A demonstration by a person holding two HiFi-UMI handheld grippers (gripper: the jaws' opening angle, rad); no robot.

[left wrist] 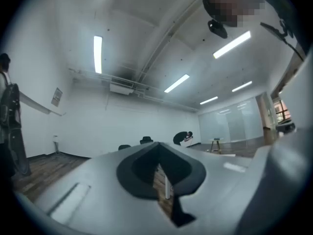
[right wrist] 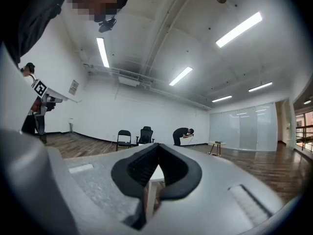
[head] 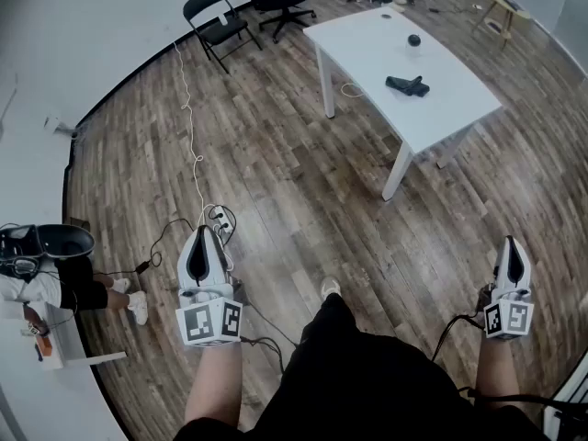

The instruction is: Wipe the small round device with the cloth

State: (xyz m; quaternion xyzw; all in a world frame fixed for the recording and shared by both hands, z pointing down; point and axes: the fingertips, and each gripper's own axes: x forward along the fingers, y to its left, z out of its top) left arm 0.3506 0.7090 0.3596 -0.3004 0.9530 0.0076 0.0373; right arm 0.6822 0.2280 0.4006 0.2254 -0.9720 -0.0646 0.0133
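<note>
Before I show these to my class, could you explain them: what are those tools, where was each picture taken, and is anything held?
A person standing on a wooden floor holds a two-jawed tool in each hand: the left hand-held gripper and the right hand-held gripper. One picture looks down from the person's head; the other two look along each gripper's jaws. Both grippers are shut and empty. Ahead, a white rectangular table carries a dark crumpled cloth and a small round black device.
</note>
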